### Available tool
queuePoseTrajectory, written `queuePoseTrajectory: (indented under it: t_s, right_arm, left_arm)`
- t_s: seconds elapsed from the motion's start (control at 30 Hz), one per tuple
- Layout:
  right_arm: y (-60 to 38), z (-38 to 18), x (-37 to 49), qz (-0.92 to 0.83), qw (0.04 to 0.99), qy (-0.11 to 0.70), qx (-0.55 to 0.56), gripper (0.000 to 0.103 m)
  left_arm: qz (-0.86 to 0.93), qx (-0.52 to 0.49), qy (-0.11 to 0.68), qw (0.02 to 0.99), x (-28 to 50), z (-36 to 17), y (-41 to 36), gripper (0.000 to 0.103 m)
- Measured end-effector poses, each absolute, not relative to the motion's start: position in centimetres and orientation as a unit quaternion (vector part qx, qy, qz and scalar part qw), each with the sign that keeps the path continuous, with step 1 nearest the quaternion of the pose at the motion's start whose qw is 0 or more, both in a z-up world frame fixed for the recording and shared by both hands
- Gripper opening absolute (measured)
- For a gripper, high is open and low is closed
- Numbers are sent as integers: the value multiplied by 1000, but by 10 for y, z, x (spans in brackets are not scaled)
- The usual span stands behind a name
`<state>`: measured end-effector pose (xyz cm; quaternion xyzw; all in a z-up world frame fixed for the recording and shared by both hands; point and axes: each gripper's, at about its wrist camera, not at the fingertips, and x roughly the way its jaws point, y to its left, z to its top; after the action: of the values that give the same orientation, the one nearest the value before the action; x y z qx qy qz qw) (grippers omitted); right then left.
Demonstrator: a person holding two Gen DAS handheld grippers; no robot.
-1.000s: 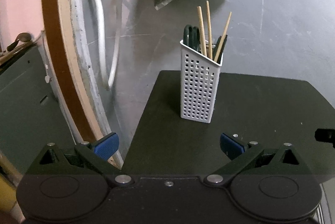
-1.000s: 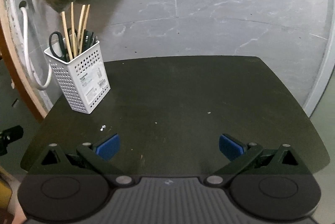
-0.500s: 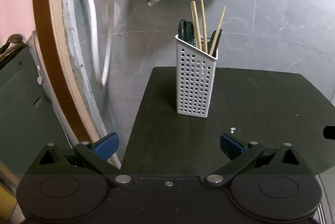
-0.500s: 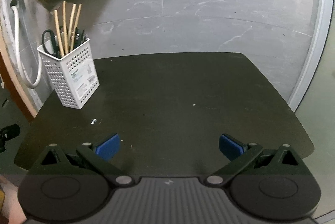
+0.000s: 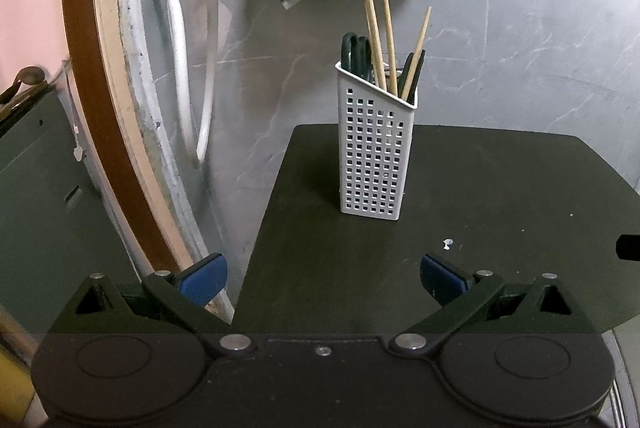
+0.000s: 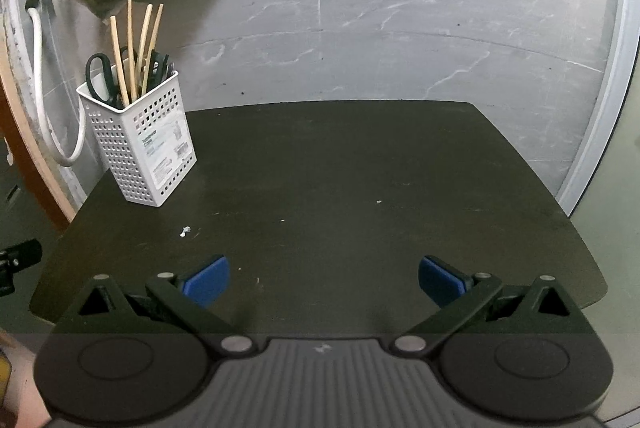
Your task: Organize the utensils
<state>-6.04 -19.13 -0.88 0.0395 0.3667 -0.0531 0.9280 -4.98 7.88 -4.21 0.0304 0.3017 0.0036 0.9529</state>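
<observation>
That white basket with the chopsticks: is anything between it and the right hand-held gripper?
Only a white speck on bare dark table, right wrist view.

Black left gripper (image 5: 323, 278), black right gripper (image 6: 323, 278), blue-padded fingers (image 5: 202, 278), silver pivot screws, round housings

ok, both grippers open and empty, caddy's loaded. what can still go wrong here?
1. The caddy is tall, narrow and near the table corner; a nudge from the left gripper could tip it off.
2. The chopsticks lean loosely and could snag the fingers.
</observation>
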Motion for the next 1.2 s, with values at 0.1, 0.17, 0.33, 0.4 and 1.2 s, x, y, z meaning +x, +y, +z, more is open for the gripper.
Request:
queuePoseTrajectory:
  t_s: [0.1, 0.17, 0.33, 0.4, 1.2]
  right_arm:
    - [-191, -9, -59, -51, 928, 368, 39, 103]
    - [-190, -9, -58, -50, 928, 368, 38, 103]
    - [-190, -9, -57, -49, 928, 369, 38, 103]
    - [-191, -9, -57, -50, 927, 369, 39, 103]
    - [-192, -10, -55, -49, 927, 370, 39, 103]
  left_arm:
    - [5, 31, 302, 953, -49, -42, 79, 102]
    - [6, 31, 303, 953, -48, -42, 79, 102]
    - [5, 31, 303, 953, -48, -42, 79, 102]
    - [5, 31, 303, 952, -47, -43, 79, 102]
    - [4, 32, 308, 951, -44, -45, 78, 102]
